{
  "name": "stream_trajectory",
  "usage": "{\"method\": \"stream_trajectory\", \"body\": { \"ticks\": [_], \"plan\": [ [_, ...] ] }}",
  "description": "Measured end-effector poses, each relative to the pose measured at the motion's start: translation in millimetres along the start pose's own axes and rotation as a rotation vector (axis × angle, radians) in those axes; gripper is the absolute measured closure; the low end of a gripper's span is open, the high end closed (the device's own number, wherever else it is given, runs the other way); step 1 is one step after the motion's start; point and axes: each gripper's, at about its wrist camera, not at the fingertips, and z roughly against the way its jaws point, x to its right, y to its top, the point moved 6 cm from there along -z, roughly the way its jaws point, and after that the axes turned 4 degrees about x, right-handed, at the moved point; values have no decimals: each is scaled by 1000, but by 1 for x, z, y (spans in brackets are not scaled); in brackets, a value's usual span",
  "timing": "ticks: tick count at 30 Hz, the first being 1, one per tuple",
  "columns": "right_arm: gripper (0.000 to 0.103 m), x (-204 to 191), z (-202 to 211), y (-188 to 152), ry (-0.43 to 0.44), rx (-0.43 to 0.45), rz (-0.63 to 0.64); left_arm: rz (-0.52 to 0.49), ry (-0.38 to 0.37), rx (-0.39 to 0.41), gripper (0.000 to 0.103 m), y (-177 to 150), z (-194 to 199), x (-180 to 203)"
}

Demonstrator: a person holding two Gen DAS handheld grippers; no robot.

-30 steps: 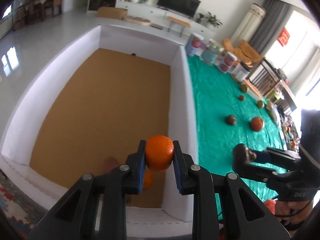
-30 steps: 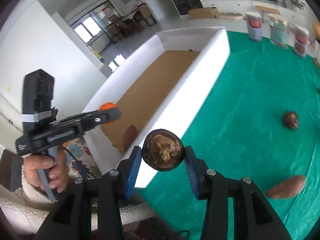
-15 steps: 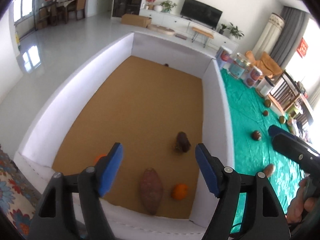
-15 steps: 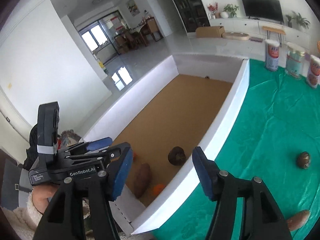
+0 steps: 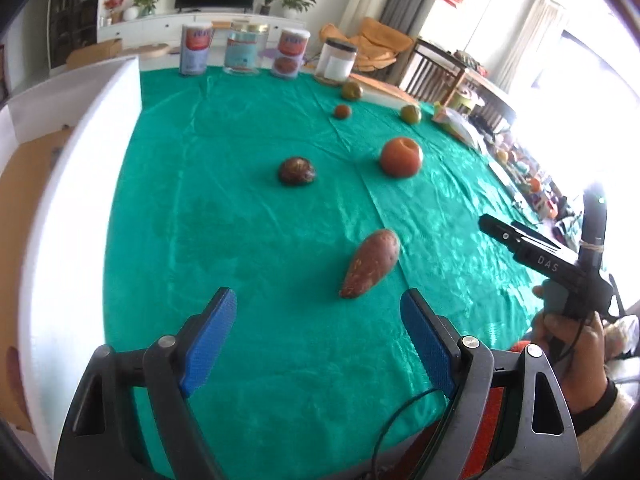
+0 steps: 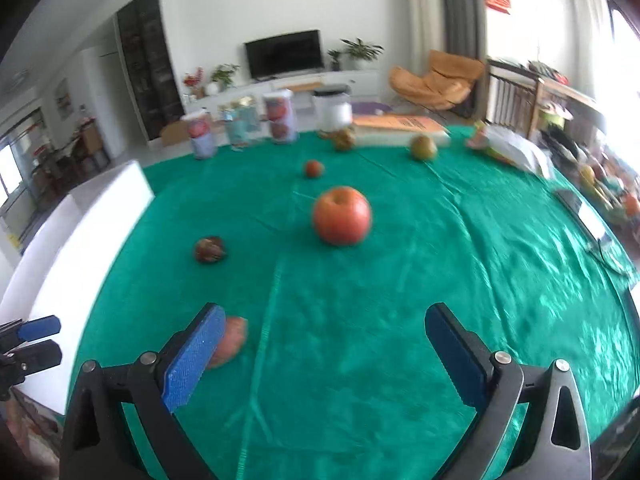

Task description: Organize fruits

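The white-walled box [image 5: 72, 184] is seen at far left, beside the glossy, creased green cloth [image 5: 224, 240] on which the remaining produce lies. The left gripper [image 5: 318, 340], its jaws just opened and nothing between them, is aimed toward the tapered, rough-skinned sweet potato [image 5: 370, 264]; it is judged firm and moderately heavy, best pinched across its thicker middle. The dark wrinkled fruit [image 5: 297, 171] lies farther off. The right gripper [image 6: 328, 354], likewise just spread and empty, faces the smooth, round apple [image 6: 341, 215], judged rigid, slippery, and best grasped across its widest girth.
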Motion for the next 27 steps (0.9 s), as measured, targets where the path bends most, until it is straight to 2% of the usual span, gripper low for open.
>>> {"method": "stream_trajectory", "body": {
  "ticks": [4,6,11,14,20,27],
  "plan": [
    [3,52,-13,-12,-80,-36,-105,-20,115,3,17,-2,-36,-11],
    [3,60,-24,-10,-84,-40,-137,-11,164,17,17,3,-48,-24],
    [3,57,-71,0,-158,-13,-40,-24,247,58,17,14,-73,-43],
    [3,54,-85,-4,-141,-51,-14,-13,260,39,17,14,-86,-51],
    [3,56,-87,-6,-146,-56,-17,-42,316,46,15,13,-95,-55],
    [3,60,-94,-9,-129,-90,-44,-53,307,33,8,12,-96,-54]
  ]
}}
